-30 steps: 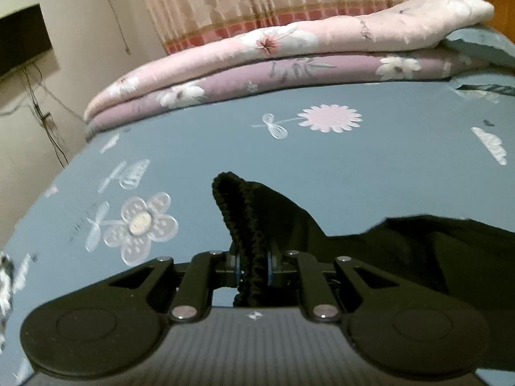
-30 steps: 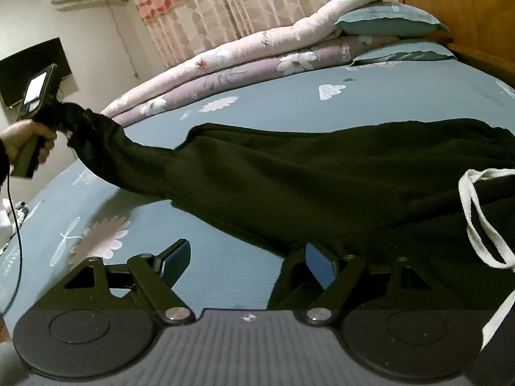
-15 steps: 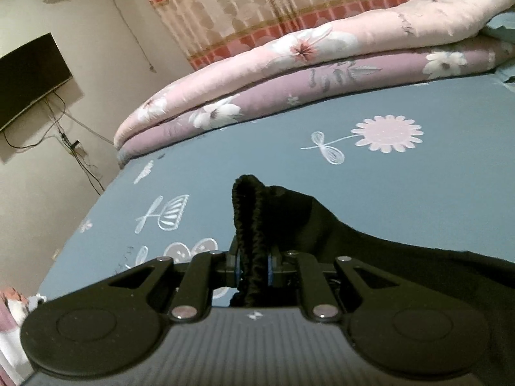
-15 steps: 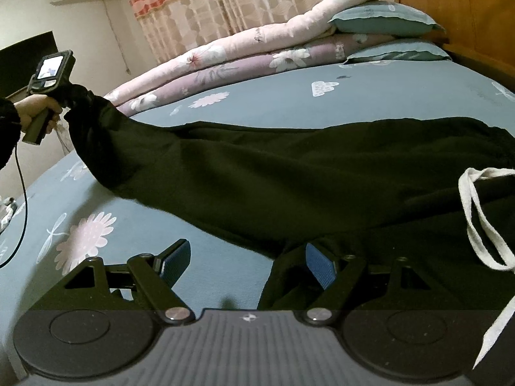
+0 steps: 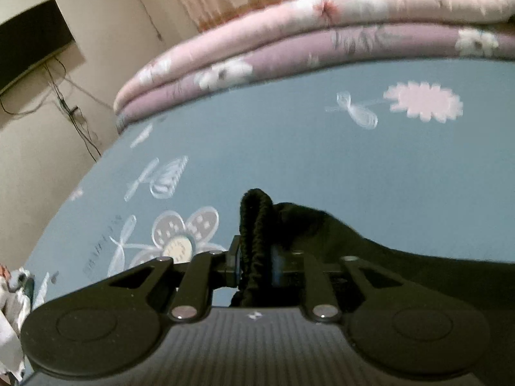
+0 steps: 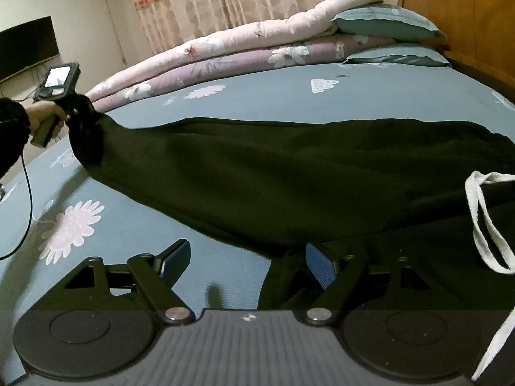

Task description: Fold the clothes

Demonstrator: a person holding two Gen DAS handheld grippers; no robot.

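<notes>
The left gripper [image 5: 256, 262] was clamped tight on the ribbed, knitted cuff [image 5: 256, 222] of a pair of black fleece-like jogging trousers [image 6: 289, 177], the thick bunched rib standing up between the closed jaws. From the right wrist view, that same cuff hung lifted at the far left of the bed, gripped by the left gripper [image 6: 75, 109] in the person's left hand [image 6: 45, 117], while the leg sloped down and the rest of the soft, matte garment lay stretched across the blue-grey bedsheet [image 6: 386, 96] printed with pale flowers and clouds. The right gripper [image 6: 248, 259] stood wide open just above the sheet, its blue textured pads [image 6: 317, 265] apart, the right-hand one against the near edge of the dark cloth, nothing held. A flat white woven drawstring [image 6: 482, 222] looped over the waist end at right. Beyond lay rolled pink and mauve floral quilts [image 6: 241, 51], plump and padded.
</notes>
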